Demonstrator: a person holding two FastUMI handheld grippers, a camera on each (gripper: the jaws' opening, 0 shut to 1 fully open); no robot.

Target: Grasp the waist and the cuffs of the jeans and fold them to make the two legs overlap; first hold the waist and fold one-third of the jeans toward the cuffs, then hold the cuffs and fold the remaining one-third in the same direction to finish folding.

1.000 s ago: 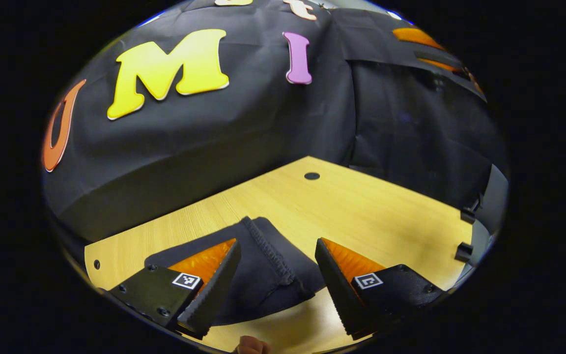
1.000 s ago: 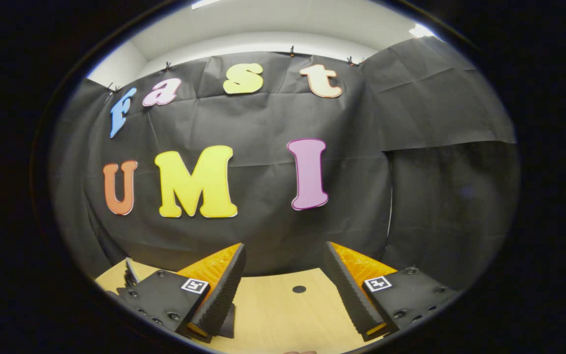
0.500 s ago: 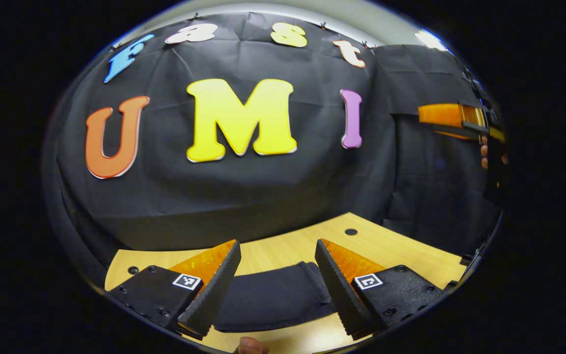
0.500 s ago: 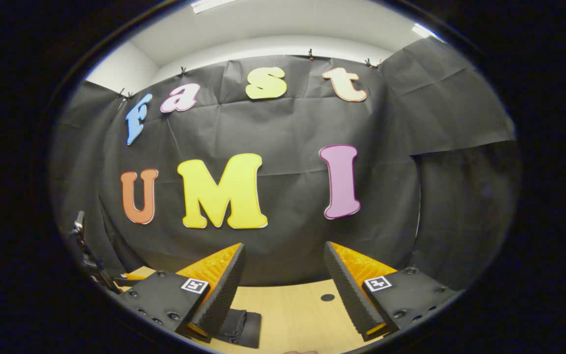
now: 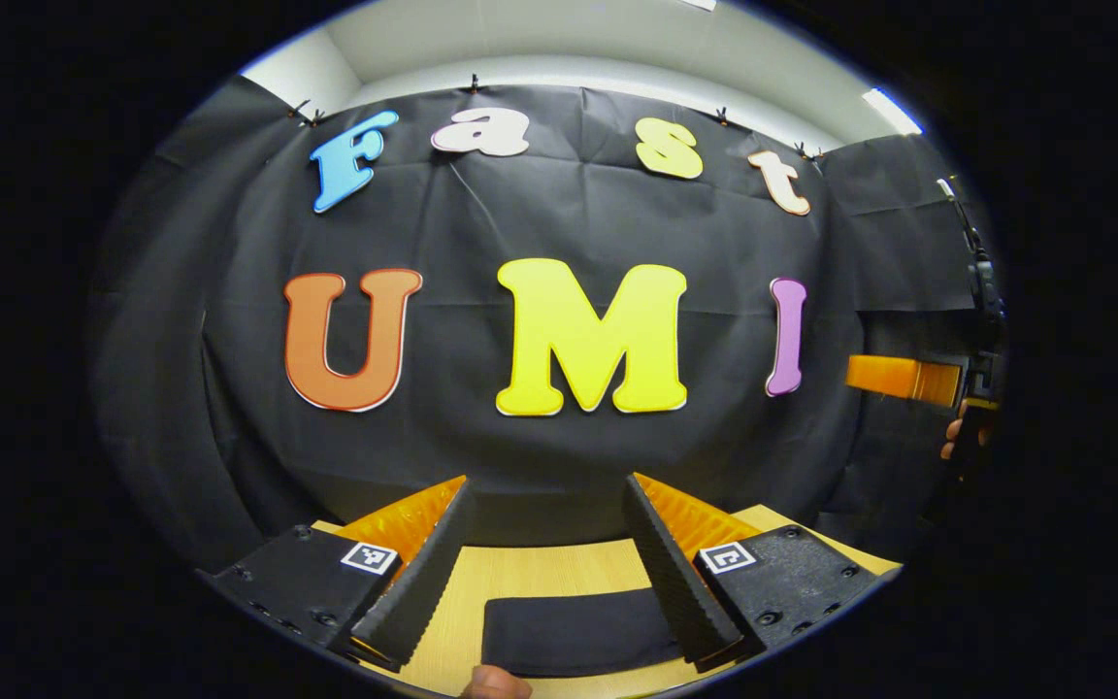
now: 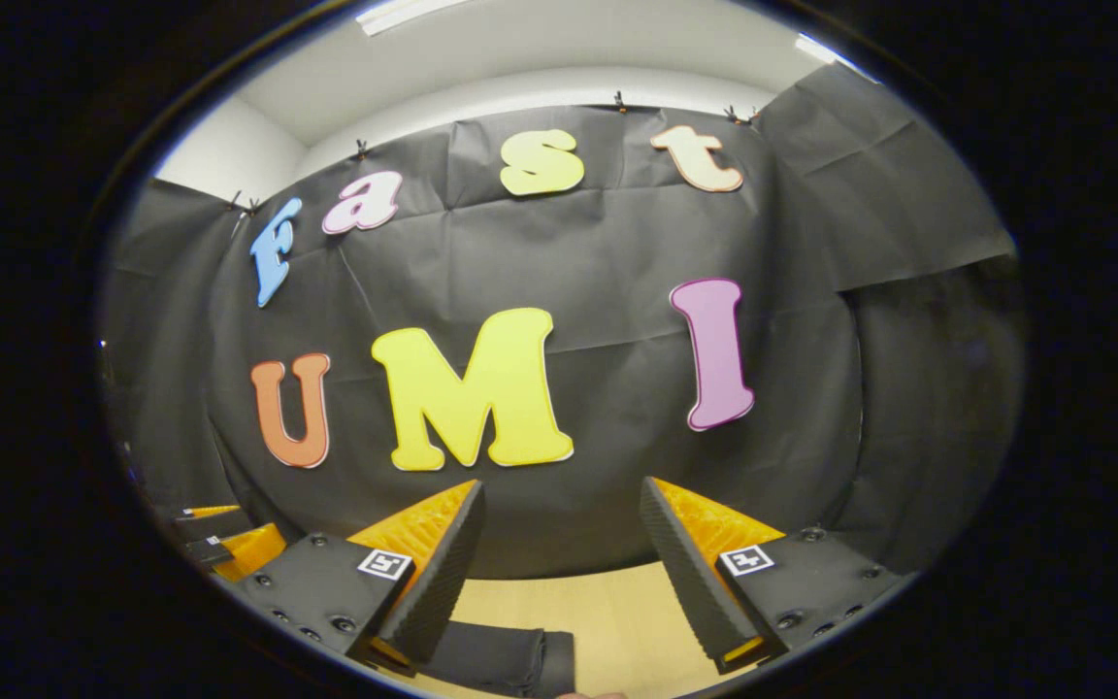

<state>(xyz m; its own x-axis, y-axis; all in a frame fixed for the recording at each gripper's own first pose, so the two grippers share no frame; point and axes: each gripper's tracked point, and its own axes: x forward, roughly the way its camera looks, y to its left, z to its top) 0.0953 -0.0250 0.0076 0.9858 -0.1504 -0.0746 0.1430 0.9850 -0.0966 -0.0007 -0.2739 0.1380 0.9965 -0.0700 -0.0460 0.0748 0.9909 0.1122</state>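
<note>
Left gripper view: folded jeans partly hidden behind open left claw.

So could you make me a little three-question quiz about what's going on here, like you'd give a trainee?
1. True or false: the left hand-held gripper is clamped on the jeans.
2. Multiple choice: the jeans lie on the wooden table as A) a spread-out pair, B) a compact folded bundle, C) a hanging garment.
3. Fill in: in the right gripper view, the right hand-held gripper has its jaws ____, and the jeans sit low, toward its left finger.

Key: 1 false, the jaws stand apart with the jeans lying below them. 2 B. 3 open.
</note>
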